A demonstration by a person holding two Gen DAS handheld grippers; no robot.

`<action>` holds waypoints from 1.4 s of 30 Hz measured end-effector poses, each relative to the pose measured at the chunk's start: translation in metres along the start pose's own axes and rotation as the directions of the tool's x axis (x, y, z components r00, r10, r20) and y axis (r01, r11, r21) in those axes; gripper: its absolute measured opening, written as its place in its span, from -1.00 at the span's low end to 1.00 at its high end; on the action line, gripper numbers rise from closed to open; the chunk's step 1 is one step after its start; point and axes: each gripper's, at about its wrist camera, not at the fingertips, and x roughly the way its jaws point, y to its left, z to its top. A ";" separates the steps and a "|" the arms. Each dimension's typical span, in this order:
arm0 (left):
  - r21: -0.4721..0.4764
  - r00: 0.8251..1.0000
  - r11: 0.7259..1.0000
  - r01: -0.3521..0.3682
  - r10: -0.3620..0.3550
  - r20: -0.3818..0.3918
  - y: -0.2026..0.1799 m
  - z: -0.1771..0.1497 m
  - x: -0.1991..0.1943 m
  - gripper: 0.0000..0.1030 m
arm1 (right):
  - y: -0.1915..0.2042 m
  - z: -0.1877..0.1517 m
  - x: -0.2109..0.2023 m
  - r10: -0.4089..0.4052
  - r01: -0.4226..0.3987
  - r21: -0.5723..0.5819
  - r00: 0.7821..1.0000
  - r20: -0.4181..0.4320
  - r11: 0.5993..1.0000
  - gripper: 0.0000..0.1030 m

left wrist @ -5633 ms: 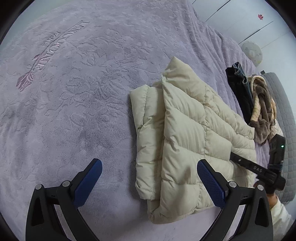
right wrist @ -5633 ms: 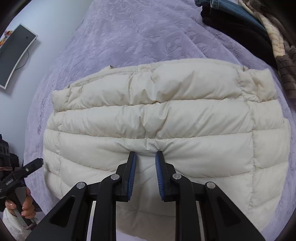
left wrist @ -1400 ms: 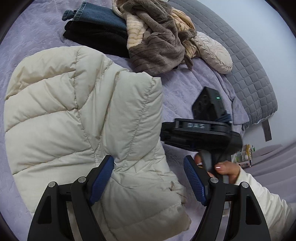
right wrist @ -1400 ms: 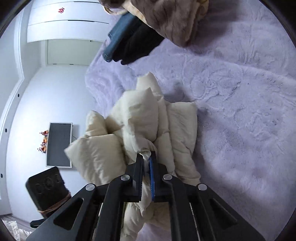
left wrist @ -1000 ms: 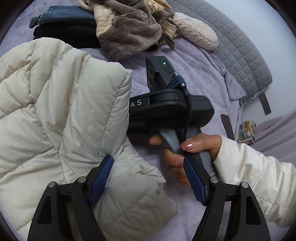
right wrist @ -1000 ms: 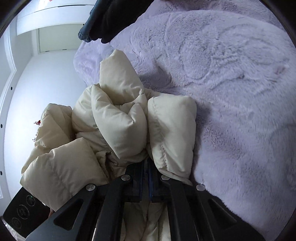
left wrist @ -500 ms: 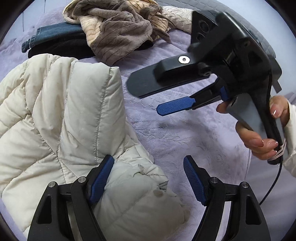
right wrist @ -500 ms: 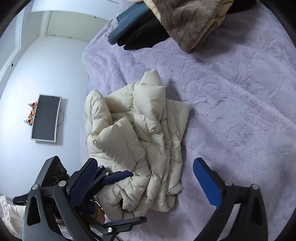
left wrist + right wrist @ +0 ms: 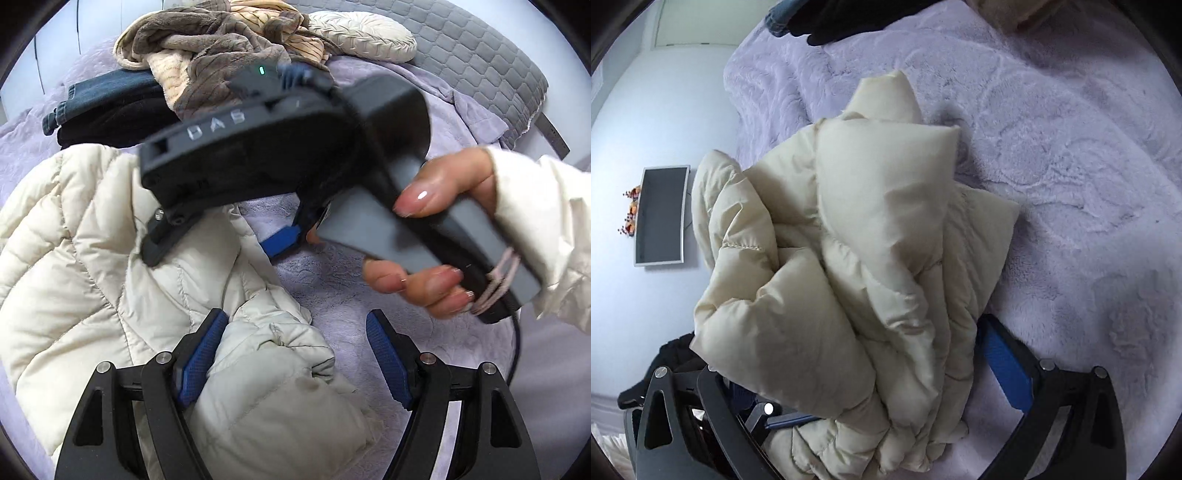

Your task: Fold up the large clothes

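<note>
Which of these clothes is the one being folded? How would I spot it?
Look at the lilac bedspread. Nearest the camera on it lies a bunched cream puffer jacket, while the other clothes sit piled toward the grey headboard. It alone is pale, quilted and puffy; the pile is brown plush, denim and black.

cream puffer jacket [image 9: 849, 277], bunched, on bed

Your cream quilted jacket [image 9: 92, 280] on the lilac embossed blanket [image 9: 1052, 155], beside it brown ribbed fleece [image 9: 207, 55], grey quilted headboard [image 9: 480, 55]
</note>
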 end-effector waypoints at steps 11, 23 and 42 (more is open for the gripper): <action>-0.333 0.993 0.941 0.057 -0.020 0.116 0.084 -0.025 -0.103 0.50 | -0.015 -0.007 -0.001 0.039 -0.039 0.018 0.999 0.025 0.999 0.99; -0.724 0.906 0.546 0.422 -0.289 0.310 0.252 -0.101 -0.061 0.50 | -0.014 -0.022 0.002 0.036 -0.036 -0.003 0.999 0.034 0.999 0.99; -0.677 0.968 0.693 0.250 -0.194 0.159 0.213 -0.056 -0.009 0.81 | 0.009 -0.035 0.008 0.015 -0.016 0.013 0.998 0.058 1.000 0.79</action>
